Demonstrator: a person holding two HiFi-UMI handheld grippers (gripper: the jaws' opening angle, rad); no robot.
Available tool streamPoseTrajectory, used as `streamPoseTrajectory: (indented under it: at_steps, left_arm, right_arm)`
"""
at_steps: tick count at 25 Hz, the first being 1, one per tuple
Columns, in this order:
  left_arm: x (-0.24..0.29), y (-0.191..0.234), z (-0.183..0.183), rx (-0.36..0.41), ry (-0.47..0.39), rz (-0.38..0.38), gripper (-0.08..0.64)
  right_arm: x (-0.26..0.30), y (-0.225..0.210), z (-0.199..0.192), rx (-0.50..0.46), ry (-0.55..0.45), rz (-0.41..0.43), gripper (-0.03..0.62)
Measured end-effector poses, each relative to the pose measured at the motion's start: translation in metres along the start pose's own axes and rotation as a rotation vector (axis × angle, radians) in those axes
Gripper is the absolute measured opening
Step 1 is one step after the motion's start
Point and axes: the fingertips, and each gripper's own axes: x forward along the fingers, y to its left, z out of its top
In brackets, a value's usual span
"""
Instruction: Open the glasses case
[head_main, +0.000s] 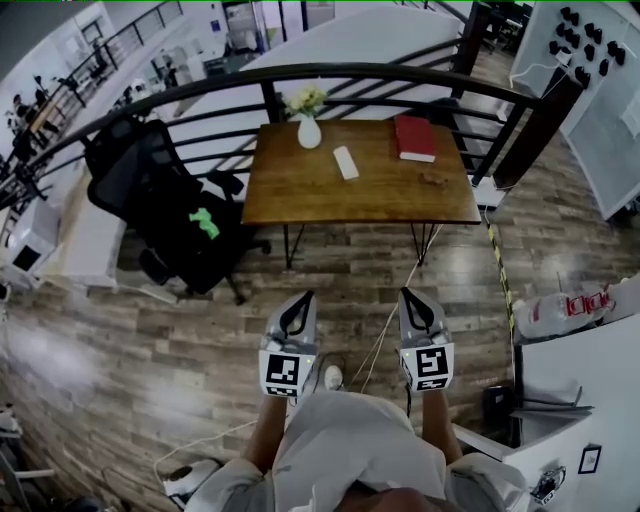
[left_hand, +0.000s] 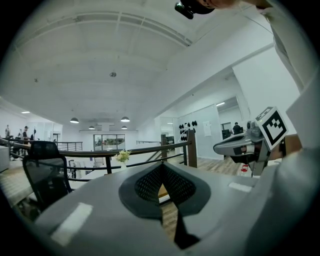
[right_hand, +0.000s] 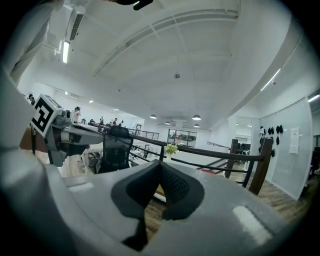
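Note:
The glasses case (head_main: 345, 162), a white oblong, lies flat on the wooden table (head_main: 300, 200) far ahead, between a white vase of flowers (head_main: 309, 130) and a red book (head_main: 414, 138). My left gripper (head_main: 297, 305) and right gripper (head_main: 412, 298) are held side by side over the floor, well short of the table, pointing towards it. Both are shut with nothing between the jaws. In the left gripper view the jaws (left_hand: 162, 165) meet at the tip, and so do those in the right gripper view (right_hand: 161, 164). The case does not show in either gripper view.
A black office chair (head_main: 165, 200) with a green thing (head_main: 205, 222) on its seat stands left of the table. A dark railing (head_main: 380, 75) runs behind the table. A white counter (head_main: 590, 380) is at the right. A cable (head_main: 385, 330) crosses the wooden floor.

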Motion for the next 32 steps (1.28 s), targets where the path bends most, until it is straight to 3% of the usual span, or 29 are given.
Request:
streamPoseTrajectory:
  at_steps: [16, 32]
  left_arm:
    - [0.061, 0.052, -0.008, -0.024, -0.017, -0.046, 0.02]
    - [0.169, 0.095, 0.0, -0.023, 0.012, -0.002, 0.02]
  right_arm:
    - [0.067, -0.006, 0.003, -0.001, 0.029, -0.056, 0.003]
    - [0.182, -0.067, 0.016, 0.023, 0.013, 0.013, 0.003]
